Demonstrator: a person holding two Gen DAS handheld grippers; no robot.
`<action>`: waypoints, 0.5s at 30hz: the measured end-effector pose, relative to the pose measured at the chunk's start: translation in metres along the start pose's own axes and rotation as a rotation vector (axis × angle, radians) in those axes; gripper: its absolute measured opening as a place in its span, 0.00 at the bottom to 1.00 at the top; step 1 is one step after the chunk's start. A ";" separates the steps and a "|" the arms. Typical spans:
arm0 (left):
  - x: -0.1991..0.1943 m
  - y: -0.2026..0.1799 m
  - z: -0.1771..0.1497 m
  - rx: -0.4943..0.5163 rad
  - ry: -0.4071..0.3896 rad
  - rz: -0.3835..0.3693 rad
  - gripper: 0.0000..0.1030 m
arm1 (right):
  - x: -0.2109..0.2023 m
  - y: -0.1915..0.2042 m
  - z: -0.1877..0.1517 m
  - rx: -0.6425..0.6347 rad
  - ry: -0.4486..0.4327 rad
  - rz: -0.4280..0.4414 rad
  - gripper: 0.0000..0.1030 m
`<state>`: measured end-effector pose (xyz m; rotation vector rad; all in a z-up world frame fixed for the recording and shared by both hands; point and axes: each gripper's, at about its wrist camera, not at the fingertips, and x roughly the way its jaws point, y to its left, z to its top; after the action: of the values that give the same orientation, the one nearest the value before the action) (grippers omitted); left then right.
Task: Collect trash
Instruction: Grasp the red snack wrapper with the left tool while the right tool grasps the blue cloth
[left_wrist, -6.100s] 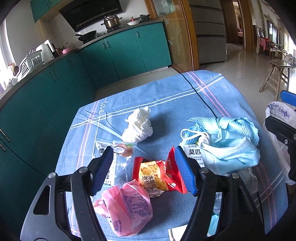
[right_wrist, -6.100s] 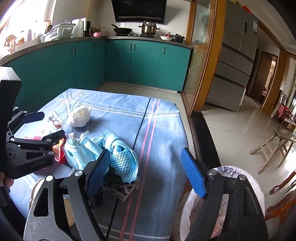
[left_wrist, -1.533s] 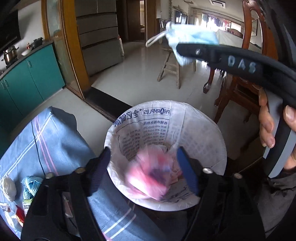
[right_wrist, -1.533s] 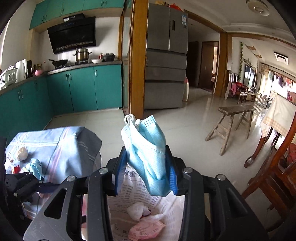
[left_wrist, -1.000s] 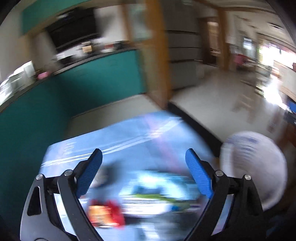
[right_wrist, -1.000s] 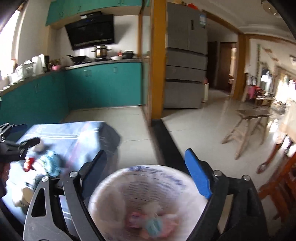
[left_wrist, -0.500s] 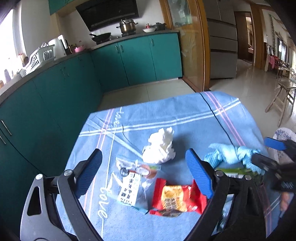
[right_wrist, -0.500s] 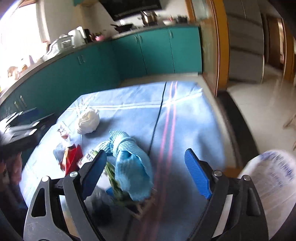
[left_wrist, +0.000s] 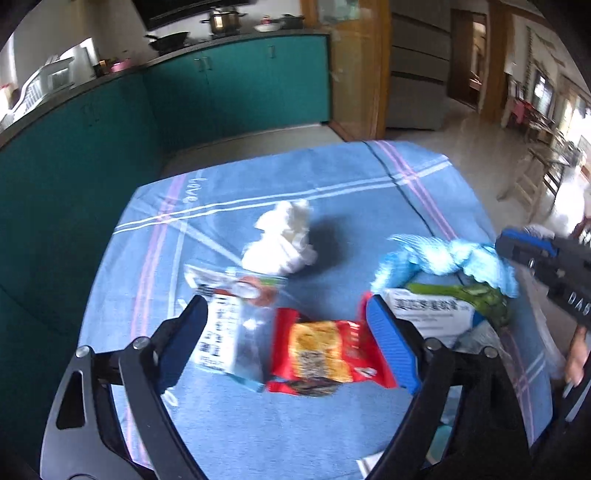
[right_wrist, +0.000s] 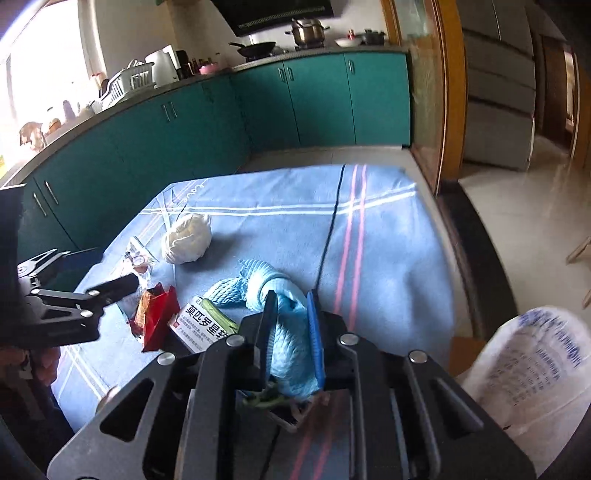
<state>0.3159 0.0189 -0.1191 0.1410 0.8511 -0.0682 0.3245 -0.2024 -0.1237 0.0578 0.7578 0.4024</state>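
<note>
Blue knitted cloth (right_wrist: 291, 343) sits clamped between the right tool's (right_wrist: 290, 332) narrowed jaws, gripped low for lifting toward the lined bin (right_wrist: 532, 369) off to its right. Left tool (left_wrist: 286, 332) hovers wide open, straddling the red snack wrapper (left_wrist: 325, 354), with a clear packet (left_wrist: 225, 332) and white tissue wad (left_wrist: 282, 240) just ahead; a medicine box (right_wrist: 203, 325) lies under the cloth and may drag along.

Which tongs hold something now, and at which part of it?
Right tongs are shut on the blue cloth, at its near bunched end. Left tongs are open, holding nothing.
</note>
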 end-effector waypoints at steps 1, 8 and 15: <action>0.001 -0.004 -0.001 0.011 0.002 -0.004 0.85 | -0.002 0.000 0.000 -0.016 -0.001 -0.004 0.18; 0.011 -0.021 -0.003 0.053 0.039 -0.008 0.85 | -0.006 0.000 -0.002 -0.064 -0.002 -0.039 0.51; 0.023 -0.030 -0.009 0.103 0.076 -0.002 0.70 | 0.030 0.002 -0.002 0.002 0.029 -0.026 0.67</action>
<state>0.3206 -0.0098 -0.1455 0.2401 0.9245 -0.1092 0.3418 -0.1894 -0.1444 0.0443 0.7872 0.3786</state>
